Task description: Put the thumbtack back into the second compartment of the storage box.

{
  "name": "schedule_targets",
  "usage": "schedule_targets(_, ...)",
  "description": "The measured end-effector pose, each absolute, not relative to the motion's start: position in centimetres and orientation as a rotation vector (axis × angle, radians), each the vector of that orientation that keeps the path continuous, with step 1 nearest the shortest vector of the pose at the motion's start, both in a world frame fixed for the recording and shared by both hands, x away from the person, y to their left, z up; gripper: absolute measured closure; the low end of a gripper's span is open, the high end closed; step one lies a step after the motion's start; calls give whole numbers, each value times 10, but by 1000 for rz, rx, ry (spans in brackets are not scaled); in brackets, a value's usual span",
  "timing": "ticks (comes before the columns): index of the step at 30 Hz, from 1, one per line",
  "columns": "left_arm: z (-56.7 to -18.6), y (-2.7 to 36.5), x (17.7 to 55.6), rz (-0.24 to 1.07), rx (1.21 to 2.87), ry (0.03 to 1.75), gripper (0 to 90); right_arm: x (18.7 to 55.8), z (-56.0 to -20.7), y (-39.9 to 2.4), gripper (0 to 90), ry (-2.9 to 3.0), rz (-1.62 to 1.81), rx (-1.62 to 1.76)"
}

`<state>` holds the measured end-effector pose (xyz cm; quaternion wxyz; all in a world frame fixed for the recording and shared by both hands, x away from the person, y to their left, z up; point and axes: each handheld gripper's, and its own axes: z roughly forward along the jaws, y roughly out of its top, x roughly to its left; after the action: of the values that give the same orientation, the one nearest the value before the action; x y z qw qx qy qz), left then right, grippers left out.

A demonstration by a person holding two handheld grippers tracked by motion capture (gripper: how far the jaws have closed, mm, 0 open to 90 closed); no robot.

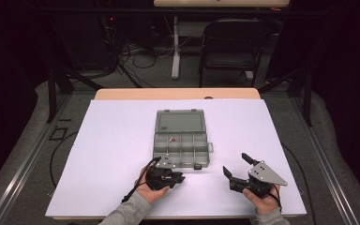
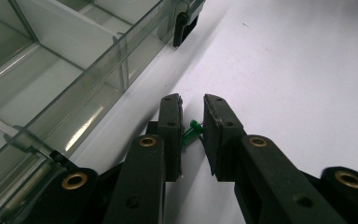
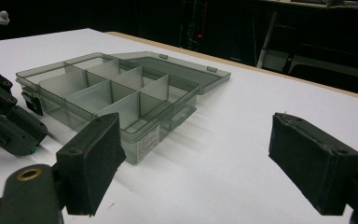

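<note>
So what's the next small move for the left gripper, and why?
Probably lift a little and carry toward the box. The left gripper has a green pin between its nearly closed jaws, low over the white sheet, and the open box sits just beside it. Whether the pads truly pinch it is unclear.

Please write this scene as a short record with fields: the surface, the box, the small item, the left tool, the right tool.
surface: white table top
box: clear plastic box with dividers, lid open and lying flat behind it
small item: green pushpin, lying on the table top beside the box
left tool: left tool low beside the box's near edge, jaws narrowed around the pushpin; whether the pads press on it is unclear
right tool: right tool to the right of the box, jaws wide open, nothing between them
</note>
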<state>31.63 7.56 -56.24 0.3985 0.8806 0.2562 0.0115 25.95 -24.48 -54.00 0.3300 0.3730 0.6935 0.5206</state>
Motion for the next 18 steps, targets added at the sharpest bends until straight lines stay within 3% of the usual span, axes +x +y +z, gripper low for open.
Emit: schedule_targets(18, -553, 78, 314, 24, 2212, 645, 773, 260, -540, -245, 166, 1813, 1362, 975)
